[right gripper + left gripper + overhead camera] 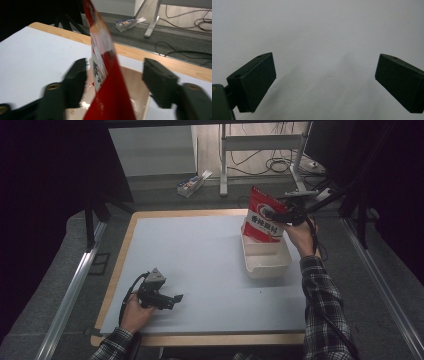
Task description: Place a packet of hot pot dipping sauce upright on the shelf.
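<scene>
The red snack bag (263,216) is standing upright in the far end of the cream tray (267,262), leaning slightly. The right gripper (113,82) is straddling its edge, jaws apart and clear of the film. The bag is looking light, crinkly and slippery; the top seam is probably offering the surest hold. The left gripper (170,301) is resting wide open, well apart from the tray on the table (200,255), nothing blocking

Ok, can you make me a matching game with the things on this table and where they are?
Things:
1. red packet
2. cream tray
3. left gripper
4. right gripper

Places or states:
A. low over the white table top, jaws open, nothing between them
B. standing upright in the tray
C. jaws apart on either side of the packet
D. on the table's right side

Pairs: 1-B, 2-D, 3-A, 4-C
</scene>
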A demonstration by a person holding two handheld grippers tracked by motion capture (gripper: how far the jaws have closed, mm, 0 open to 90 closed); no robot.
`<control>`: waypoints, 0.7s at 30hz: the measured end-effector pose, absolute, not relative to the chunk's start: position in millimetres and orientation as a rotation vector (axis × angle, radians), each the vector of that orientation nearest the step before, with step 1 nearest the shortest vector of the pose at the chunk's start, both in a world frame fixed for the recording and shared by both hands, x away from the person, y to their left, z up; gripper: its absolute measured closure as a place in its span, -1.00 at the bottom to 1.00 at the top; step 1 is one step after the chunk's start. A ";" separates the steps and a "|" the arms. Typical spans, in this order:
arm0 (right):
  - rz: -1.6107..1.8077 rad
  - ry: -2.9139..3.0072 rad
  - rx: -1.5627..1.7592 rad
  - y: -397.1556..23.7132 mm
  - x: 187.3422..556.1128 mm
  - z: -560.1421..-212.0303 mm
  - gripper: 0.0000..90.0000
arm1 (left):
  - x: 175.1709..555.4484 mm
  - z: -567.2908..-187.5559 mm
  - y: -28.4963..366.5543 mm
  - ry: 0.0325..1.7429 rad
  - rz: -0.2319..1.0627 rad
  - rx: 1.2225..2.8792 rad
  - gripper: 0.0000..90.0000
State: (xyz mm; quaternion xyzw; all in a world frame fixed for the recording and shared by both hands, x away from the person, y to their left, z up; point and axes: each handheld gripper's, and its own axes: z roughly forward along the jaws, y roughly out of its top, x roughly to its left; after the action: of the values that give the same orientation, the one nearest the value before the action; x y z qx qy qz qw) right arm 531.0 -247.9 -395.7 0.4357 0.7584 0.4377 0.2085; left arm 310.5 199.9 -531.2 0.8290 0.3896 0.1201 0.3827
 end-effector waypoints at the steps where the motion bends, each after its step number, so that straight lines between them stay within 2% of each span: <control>1: 1.212 2.109 1.214 -247.4 531.0 -395.8 -0.37 | 310.4 -531.1 199.8 0.994 0.306 2.112 -0.92; 3: 1.208 2.127 1.223 -247.2 531.0 -396.7 -0.49 | 310.2 -530.8 200.0 0.993 0.302 2.107 -0.92; 11: 1.202 2.165 1.212 -247.0 523.9 -398.8 -0.75 | 309.7 -529.6 199.9 0.987 0.278 2.089 -0.92; 21: 1.167 2.201 1.196 -255.0 504.8 -404.6 -0.84 | 307.9 -528.1 198.5 0.970 0.283 2.096 -0.91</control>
State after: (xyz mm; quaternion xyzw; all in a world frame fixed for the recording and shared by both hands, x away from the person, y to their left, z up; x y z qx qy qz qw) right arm 504.8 -255.0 -404.6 0.4251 0.7822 0.4148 0.1879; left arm 307.9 198.5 -528.1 0.8271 0.3827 0.1116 0.3962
